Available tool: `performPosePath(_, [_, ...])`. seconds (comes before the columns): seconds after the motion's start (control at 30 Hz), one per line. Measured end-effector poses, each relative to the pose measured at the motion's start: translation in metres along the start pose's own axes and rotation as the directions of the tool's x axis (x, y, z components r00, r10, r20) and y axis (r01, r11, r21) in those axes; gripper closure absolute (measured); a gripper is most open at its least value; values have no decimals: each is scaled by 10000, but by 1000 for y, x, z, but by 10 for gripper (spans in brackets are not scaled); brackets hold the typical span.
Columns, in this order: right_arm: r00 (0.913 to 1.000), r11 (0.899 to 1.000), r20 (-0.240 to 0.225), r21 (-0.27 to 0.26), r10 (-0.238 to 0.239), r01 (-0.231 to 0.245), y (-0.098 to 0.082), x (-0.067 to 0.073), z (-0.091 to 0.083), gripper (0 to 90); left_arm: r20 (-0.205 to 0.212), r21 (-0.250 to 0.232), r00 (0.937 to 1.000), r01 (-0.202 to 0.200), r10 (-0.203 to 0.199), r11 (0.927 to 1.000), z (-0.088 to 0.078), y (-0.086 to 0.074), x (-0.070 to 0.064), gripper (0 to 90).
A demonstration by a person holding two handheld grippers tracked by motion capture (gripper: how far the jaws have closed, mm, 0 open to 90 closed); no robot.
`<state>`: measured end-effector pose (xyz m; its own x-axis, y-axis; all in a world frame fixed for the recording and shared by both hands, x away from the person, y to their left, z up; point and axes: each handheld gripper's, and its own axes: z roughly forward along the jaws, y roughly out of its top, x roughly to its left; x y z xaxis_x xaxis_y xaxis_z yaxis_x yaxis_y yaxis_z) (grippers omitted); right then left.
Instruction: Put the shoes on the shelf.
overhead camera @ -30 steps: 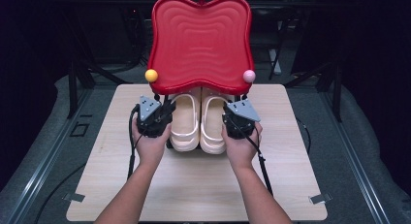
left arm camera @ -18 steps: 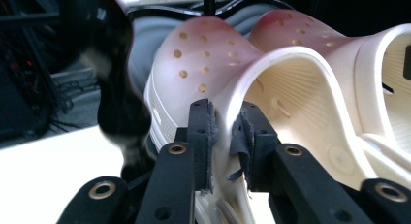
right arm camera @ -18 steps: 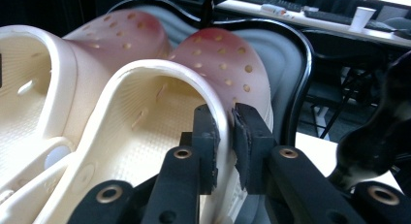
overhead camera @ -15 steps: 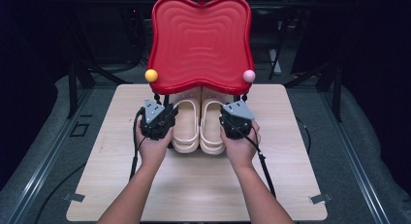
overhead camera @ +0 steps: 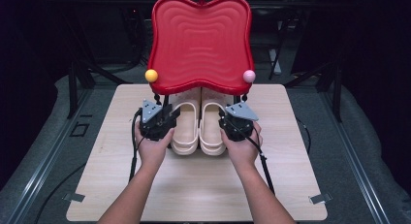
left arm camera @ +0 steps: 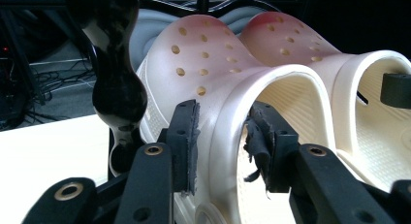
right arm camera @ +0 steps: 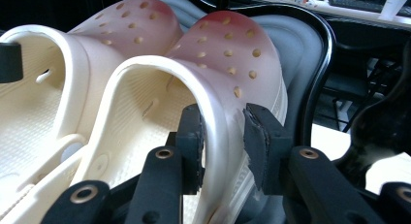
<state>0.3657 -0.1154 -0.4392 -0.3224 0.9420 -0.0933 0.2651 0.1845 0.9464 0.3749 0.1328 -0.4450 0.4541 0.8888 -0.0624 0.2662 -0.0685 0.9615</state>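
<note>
cream perforated clogs (overhead camera: 199, 127), side by side, upright

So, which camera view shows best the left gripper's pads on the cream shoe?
The left gripper view: the left gripper straddles the left shoe wall, jaws just opening, pads barely apart from it. The high view shows it from above, pads hidden.

No readable text, labels, brands or numbers anywhere: clogs (overhead camera: 198, 127), red tray (overhead camera: 201, 42), table (overhead camera: 291, 185) and both grippers are all unmarked.
</note>
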Motion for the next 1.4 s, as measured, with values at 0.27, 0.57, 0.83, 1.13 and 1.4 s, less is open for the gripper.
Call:
performPosePath(0.27, [9997, 9997, -155, 137, -182, 184, -1, 1, -2, 674, 136, 4, 9999, 5, -5, 10000, -3, 0, -2, 612])
performPosePath(0.57, [9993, 9994, -266, 205, -265, 270, -4, 2, -6, 658, 195, -19, 9997, 177, -176, 9998, -9, -5, 3, 603])
performPosePath(0.83, [9988, 9994, -344, -4, -335, 335, -1, 3, -15, 650, 474, 55, 9981, 403, -405, 9992, -17, -4, 5, 594])
performPosePath(1.13, [9971, 9989, -619, -188, -440, 429, 2, 1, -35, 646, 919, 133, 9940, 577, -587, 9982, -34, 0, 7, 593])
performPosePath(1.4, [9931, 9974, -989, -411, -625, 587, 3, 2, -61, 642, 1252, 170, 9913, 386, -404, 9991, -57, 1, 11, 593])
